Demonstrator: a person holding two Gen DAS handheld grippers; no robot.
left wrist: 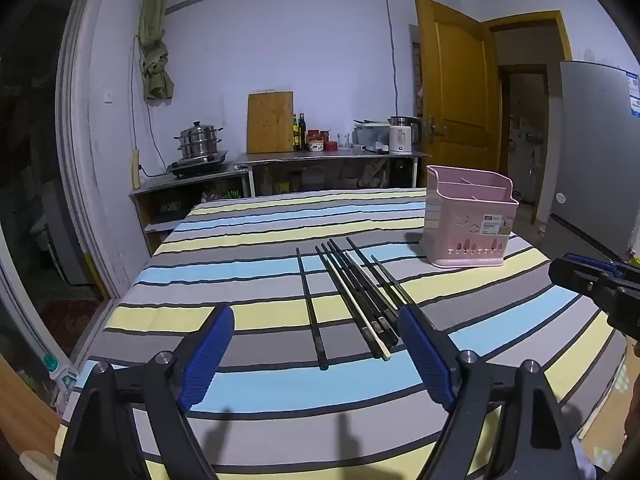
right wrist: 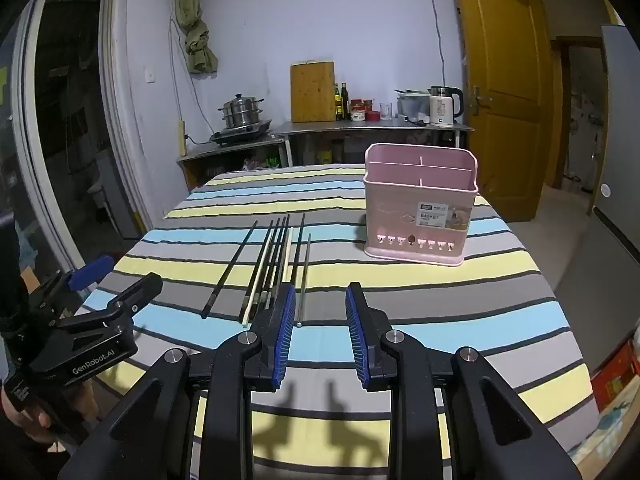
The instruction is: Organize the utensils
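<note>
1. Biggest thing first: the table (left wrist: 248, 240) is wearing a striped cloth, bands of grey, pale yellow and light blue with thin dark lines between them, and it's filling most of both views

2. The pink utensil basket (right wrist: 420, 216) is sitting upright on the far right part of the table, well apart from the sticks. It's plastic, split by dividers into compartments, with a paper label on the front and a row of little cut-outs along the bottom edge. Looking inside from the right wrist view, nothing is showing in the compartments

3. The chopsticks (left wrist: 356, 300) are lying flat on the cloth in the middle of the table, to the left of the basket, all pointing roughly the same way. Most are dark/black, one is pale cream (right wrist: 266, 276), and one thin greyish one is lying off to the basket side. One dark stick (left wrist: 311, 308) is lying a bit apart on the left, the rest are bunched together and touching

4. The left gripper (left wrist: 316, 344) is hovering over the near ends of the sticks with its blue pads spread wide, nothing between them, not touching anything

5. The right gripper (right wrist: 319, 320) is also hanging above the table just beside the sticks' near ends, its pads standing apart with a narrower gap, gripping nothing
</note>
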